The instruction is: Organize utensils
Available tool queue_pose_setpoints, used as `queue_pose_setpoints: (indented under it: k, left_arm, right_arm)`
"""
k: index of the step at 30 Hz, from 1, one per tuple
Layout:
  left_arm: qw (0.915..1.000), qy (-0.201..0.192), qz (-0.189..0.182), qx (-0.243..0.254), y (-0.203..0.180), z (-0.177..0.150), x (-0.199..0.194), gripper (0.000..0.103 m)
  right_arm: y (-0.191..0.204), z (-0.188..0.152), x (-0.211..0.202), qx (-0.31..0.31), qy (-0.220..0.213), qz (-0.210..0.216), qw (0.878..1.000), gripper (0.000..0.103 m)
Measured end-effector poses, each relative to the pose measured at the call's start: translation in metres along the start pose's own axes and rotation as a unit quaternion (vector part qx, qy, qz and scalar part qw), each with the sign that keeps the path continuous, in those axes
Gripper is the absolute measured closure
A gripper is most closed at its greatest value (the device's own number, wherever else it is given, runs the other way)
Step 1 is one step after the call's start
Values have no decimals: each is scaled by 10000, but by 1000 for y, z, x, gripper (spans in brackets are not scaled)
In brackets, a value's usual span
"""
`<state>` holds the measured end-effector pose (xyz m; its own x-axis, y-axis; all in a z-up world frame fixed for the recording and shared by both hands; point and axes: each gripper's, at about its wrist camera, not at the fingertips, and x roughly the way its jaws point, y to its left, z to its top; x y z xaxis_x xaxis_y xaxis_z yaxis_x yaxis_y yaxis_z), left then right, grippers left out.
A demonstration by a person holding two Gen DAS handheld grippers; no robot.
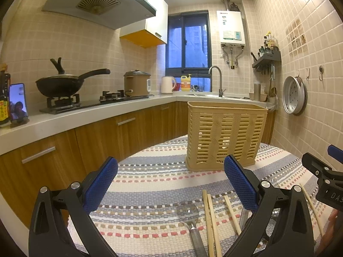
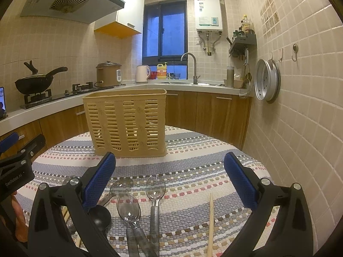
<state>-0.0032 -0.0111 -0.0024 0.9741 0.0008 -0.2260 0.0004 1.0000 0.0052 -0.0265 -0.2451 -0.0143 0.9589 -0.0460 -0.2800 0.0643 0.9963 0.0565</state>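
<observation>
Clear-bowled spoons and pale chopsticks before slatted beige basket, both grippers' jaws spread, empty.

I see a table covered by a striped woven cloth. On it stands a tan slatted basket at the far side; nearer me lie clear spoons, a black ladle and wooden chopsticks.

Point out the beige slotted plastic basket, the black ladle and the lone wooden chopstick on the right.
Beige slotted plastic basket (image 2: pixel 128 124): right wrist view, front slatted wall.
Black ladle (image 2: pixel 100 216): right wrist view, its bowl.
Lone wooden chopstick (image 2: pixel 210 222): right wrist view, middle of the shaft.
</observation>
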Motion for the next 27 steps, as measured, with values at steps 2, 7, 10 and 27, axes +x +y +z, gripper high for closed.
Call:
queue_pose_setpoints:
  k: [2,7,10,27]
  left_arm:
    - [10000,6,3,-2,0,0,0,7]
    - [10000,-4,4,-5,0,-1,0,7]
    - [10000,-7,3,-15,0,-1,0,7]
    - [10000,17,4,-37,4,-2,2,7]
  right_arm:
    - [0,0,0,5,-11,3,10000,7]
    - [0,0,1,43,17,23,10000,7]
    - [0,1,1,30,18,18,10000,7]
    - [-2,2,1,79,38,6,10000,7]
